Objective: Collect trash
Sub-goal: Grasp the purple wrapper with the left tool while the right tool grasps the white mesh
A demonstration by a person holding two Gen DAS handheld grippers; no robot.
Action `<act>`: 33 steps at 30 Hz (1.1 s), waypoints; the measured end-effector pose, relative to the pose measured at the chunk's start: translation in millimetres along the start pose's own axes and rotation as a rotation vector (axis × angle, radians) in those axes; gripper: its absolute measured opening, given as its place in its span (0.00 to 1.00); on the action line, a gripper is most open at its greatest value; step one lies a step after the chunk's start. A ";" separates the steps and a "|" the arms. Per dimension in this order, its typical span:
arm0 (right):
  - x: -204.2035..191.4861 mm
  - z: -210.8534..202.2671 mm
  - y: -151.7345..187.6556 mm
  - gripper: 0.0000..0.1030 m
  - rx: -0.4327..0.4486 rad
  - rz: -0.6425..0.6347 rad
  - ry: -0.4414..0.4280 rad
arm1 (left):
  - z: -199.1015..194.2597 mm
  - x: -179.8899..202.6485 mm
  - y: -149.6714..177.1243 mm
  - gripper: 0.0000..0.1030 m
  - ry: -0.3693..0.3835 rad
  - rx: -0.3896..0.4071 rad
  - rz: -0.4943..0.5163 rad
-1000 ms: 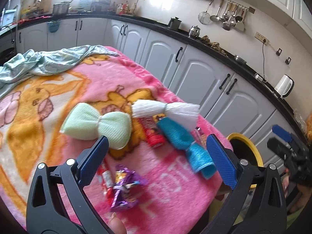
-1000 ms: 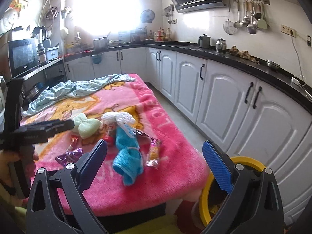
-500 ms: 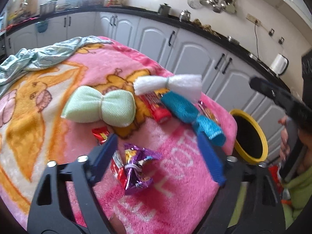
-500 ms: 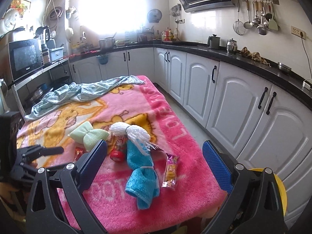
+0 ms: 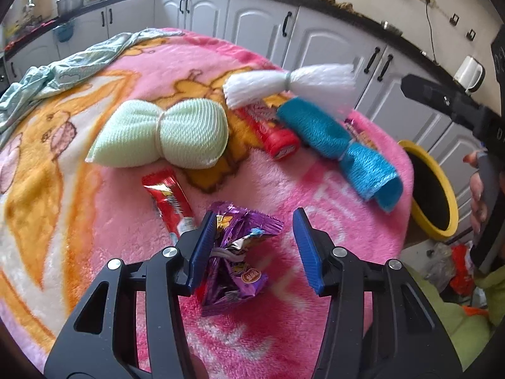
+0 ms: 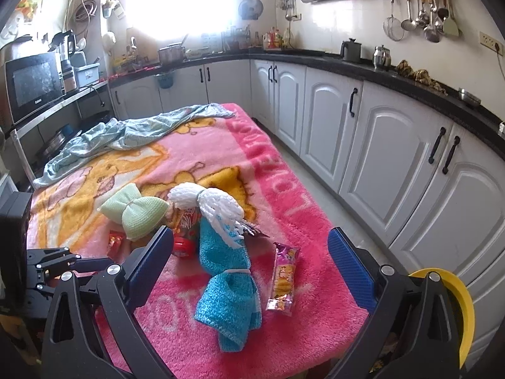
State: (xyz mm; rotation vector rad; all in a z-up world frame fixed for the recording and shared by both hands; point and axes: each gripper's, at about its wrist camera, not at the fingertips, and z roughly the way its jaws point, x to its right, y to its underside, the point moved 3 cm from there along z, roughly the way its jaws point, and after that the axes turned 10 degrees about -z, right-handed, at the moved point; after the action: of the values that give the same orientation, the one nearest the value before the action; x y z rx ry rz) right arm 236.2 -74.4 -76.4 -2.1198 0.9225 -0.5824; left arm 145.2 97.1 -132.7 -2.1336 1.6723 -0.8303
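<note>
A crumpled purple snack wrapper [image 5: 240, 252] lies on the pink blanket [image 5: 284, 331]. My left gripper [image 5: 254, 246] is open, its two blue pads on either side of the wrapper, the left pad touching it. A red wrapper [image 5: 169, 203] lies just left of it. A red tube [image 5: 277, 135] and a pink-yellow snack packet [image 6: 282, 279] lie further off. My right gripper [image 6: 251, 268] is open and empty above the table's near edge. A yellow-rimmed bin [image 5: 432, 189] stands on the floor by the table; it also shows in the right wrist view [image 6: 457, 312].
Three tied cloth bundles lie on the blanket: green [image 5: 164, 135], white [image 5: 290, 83], blue [image 5: 341, 145]. A pale blue cloth [image 6: 126, 132] lies at the far end. White cabinets [image 6: 378, 145] run along the right. More rubbish lies on the floor [image 5: 454, 268].
My left gripper has come down and forward over the purple wrapper and its jaws have narrowed around it. My right gripper has moved over the table, away from the bin.
</note>
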 end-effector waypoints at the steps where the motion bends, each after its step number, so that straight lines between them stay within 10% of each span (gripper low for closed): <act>1: 0.9 4.8 0.9 0.93 -0.009 -0.001 -0.006 | 0.8 -0.2 0.7 0.41 -0.012 -0.002 0.003; 12: -1.1 65.1 -7.6 0.91 -0.103 0.008 -0.080 | 10.2 -3.1 3.5 0.28 -0.032 -0.029 0.009; 20: -14.2 79.0 -8.2 0.18 -0.138 -0.015 -0.197 | 12.4 -5.8 5.4 0.20 -0.004 -0.045 -0.007; 33: -12.4 24.3 -3.5 0.12 -0.056 -0.016 -0.215 | -6.0 8.3 1.6 0.18 0.102 -0.008 -0.018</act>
State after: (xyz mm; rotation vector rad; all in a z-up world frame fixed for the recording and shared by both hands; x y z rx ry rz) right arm 245.3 -52.5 -90.2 -2.1913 0.8097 -0.3309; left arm 141.5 89.5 -126.8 -2.1483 1.7107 -0.9540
